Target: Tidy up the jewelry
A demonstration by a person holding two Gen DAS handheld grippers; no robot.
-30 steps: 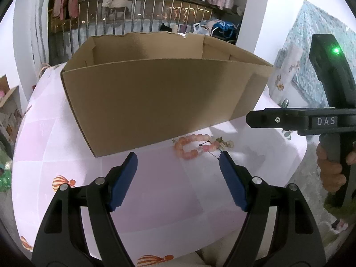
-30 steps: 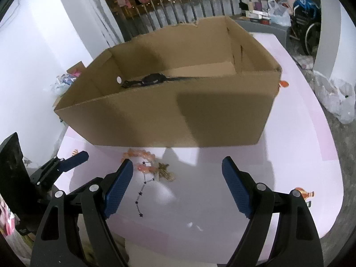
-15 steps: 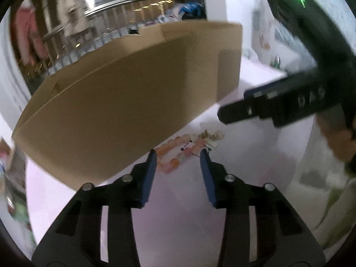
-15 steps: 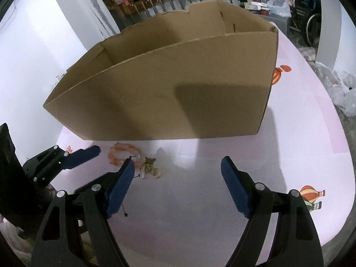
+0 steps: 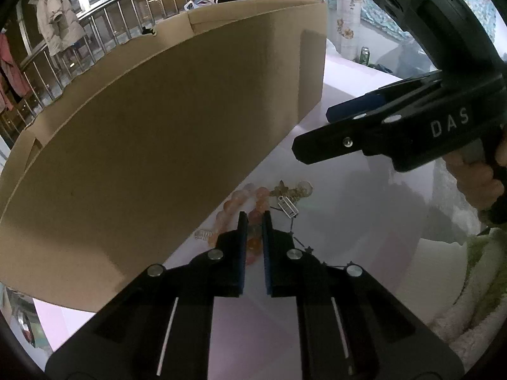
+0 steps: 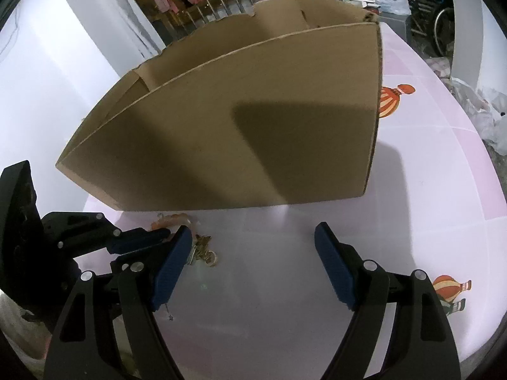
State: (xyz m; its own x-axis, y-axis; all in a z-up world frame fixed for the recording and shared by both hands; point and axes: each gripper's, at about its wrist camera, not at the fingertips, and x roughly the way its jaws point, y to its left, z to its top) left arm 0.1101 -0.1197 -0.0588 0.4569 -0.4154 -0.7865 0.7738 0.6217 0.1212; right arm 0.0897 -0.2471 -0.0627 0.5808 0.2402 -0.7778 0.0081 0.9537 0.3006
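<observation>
A bracelet of pink and orange beads [image 5: 236, 204] lies on the pink tablecloth against the front wall of a cardboard box [image 5: 158, 142]. My left gripper [image 5: 253, 218] is closing, and its blue pads pinch several of the beads between them. A gold trinket with a small tag [image 5: 291, 190] and a thin black chain with stars [image 5: 304, 247] lie just right of the bracelet. My right gripper [image 6: 253, 231] stands open over bare cloth, its left finger next to the gold trinket [image 6: 204, 250]. The left gripper [image 6: 158, 232] shows at its left, over the bracelet [image 6: 171, 218].
The tall box [image 6: 253, 126] fills the middle of the table [image 6: 412, 190], its inside hidden from here. A small metal spring [image 5: 202, 234] lies by the box wall. A hand holds the right gripper [image 5: 313, 131]. A railing, hung clothes and bags stand behind.
My left gripper has rolled, moved in to the bracelet and closed from wide open onto the beads. The right gripper has sunk slightly and stays open.
</observation>
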